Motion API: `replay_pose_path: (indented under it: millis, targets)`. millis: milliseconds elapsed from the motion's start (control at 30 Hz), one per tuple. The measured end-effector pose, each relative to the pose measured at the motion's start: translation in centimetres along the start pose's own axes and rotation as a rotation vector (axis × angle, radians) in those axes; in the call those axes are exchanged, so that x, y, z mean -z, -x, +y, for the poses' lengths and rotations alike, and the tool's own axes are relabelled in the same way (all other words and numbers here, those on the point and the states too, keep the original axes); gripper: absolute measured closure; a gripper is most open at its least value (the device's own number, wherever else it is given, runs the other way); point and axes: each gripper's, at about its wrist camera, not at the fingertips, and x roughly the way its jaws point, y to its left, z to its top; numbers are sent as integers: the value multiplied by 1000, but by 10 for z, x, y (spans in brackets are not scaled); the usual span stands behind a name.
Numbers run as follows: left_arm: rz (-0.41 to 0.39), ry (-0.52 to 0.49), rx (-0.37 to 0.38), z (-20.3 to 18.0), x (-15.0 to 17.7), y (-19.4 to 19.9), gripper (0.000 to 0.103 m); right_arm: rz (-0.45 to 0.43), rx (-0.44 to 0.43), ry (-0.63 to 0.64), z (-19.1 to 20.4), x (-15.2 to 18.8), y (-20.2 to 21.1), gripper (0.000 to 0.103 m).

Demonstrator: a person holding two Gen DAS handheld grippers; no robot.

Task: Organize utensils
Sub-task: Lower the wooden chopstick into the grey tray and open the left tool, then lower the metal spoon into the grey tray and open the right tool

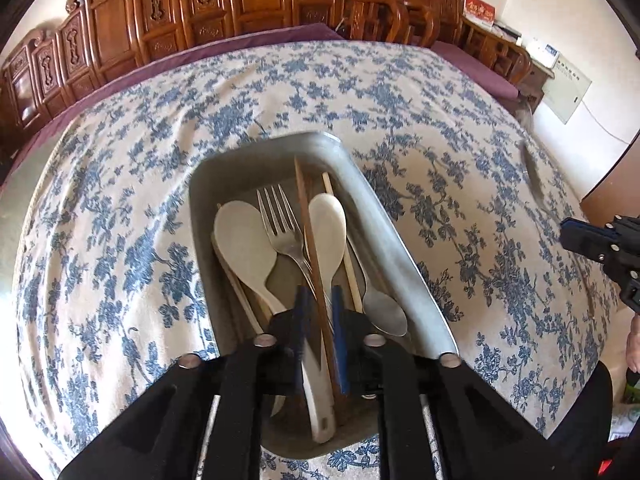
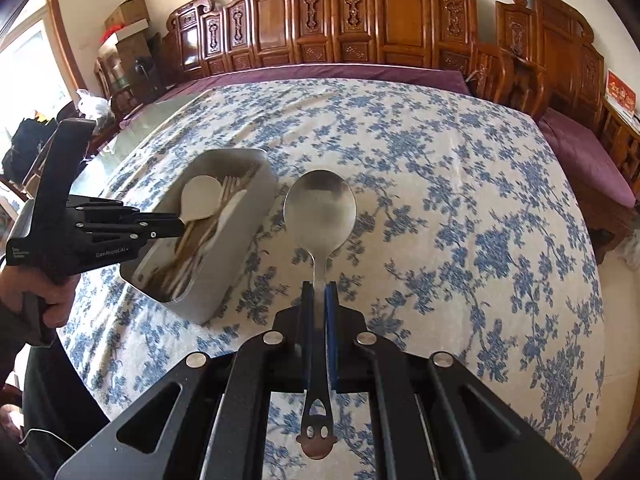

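Our grey metal tray (image 1: 404, 248), mid-frame on the floral-clothed worktop (image 1: 480, 160), already holds most utensils. Our left gripper (image 1: 320, 304) has jaws slightly apart around a brown chopstick (image 1: 310, 240); our right gripper (image 2: 319, 296) clamps the last steel spoon (image 2: 320, 208).

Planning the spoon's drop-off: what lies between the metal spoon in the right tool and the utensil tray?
In the right wrist view, only bare floral tablecloth separates the metal spoon from the tray; nothing stands in that gap.

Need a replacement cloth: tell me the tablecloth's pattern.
Cream tablecloth with blue floral sprigs all over; clearest in the right wrist view.
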Motion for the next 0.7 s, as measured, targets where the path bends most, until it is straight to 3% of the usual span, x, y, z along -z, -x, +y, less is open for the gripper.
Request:
replay_pose_path:
  millis: [433,700]
  targets:
    - [-126,30,-40,35,6,47,86,-22,-79,60,57,-51,-23,96]
    - [-162,54,-58,54,8,59,86,-15,-107,71,87,-77,-45,96]
